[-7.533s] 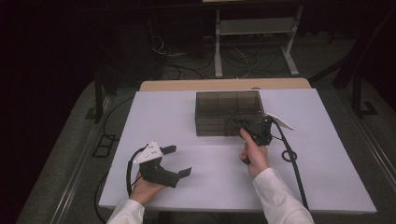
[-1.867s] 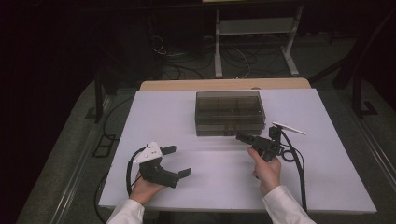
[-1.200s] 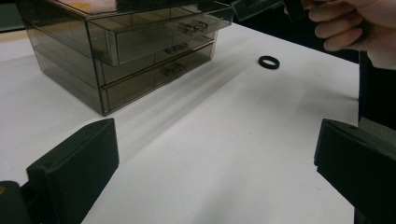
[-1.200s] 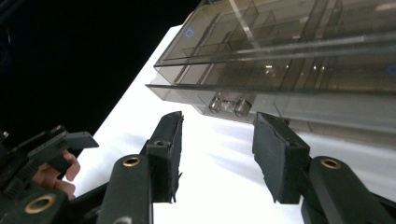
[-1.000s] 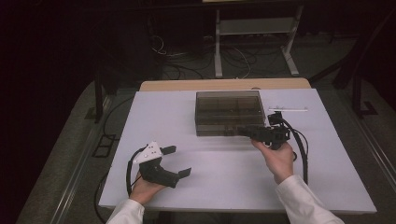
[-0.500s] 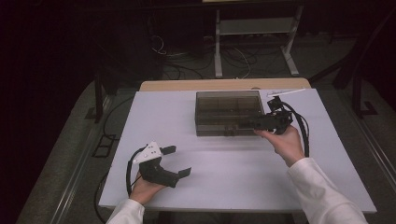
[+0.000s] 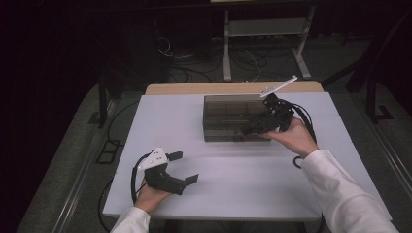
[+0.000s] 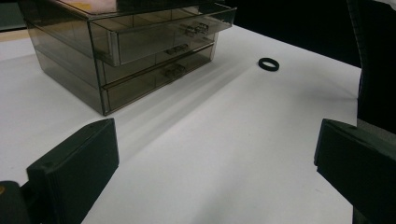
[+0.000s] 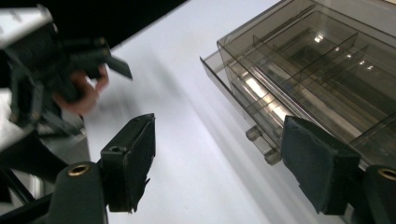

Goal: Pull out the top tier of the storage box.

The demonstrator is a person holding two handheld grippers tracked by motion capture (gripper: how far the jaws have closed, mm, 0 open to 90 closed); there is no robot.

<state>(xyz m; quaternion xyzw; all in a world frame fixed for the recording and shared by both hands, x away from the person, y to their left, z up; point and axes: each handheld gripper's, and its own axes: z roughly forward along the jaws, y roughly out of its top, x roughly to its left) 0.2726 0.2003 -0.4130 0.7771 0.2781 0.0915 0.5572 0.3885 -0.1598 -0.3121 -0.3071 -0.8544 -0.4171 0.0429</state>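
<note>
While the left tongs (image 7: 187, 167) rest low on the near-left part of the white worktop (image 7: 228, 184), held in the person's left hand (image 7: 148, 198), their jaws stand wide apart with nothing between them; the left gripper view confirms bare worktop in the gap.

The right tongs (image 7: 250, 127) are held in the right hand (image 7: 294, 138) at the front right of the smoked, see-through drawer cabinet (image 7: 233, 116), which stands on the far middle of the worktop. Their jaws have just been opening. In the right gripper view the two black pads (image 9: 135, 158) stand well apart and grip nothing. The top drawer (image 9: 308, 79) of the cabinet is pulled slightly forward, its dividers visible from above, and its small clear handle (image 9: 261, 140) lies just beside the right-hand pad in that view; whether pad and handle touch cannot be told.

In the left gripper view the cabinet (image 8: 126, 46) shows three drawers stacked, the top drawer (image 8: 163, 32) projecting beyond the two below it. A small black ring (image 8: 268, 64) lies on the worktop, apart from the cabinet, on the side towards the right arm.

A cable trails from each tool across the worktop. Beyond the far edge, a metal stand (image 7: 265, 29) and loose cables lie on the dark floor.
</note>
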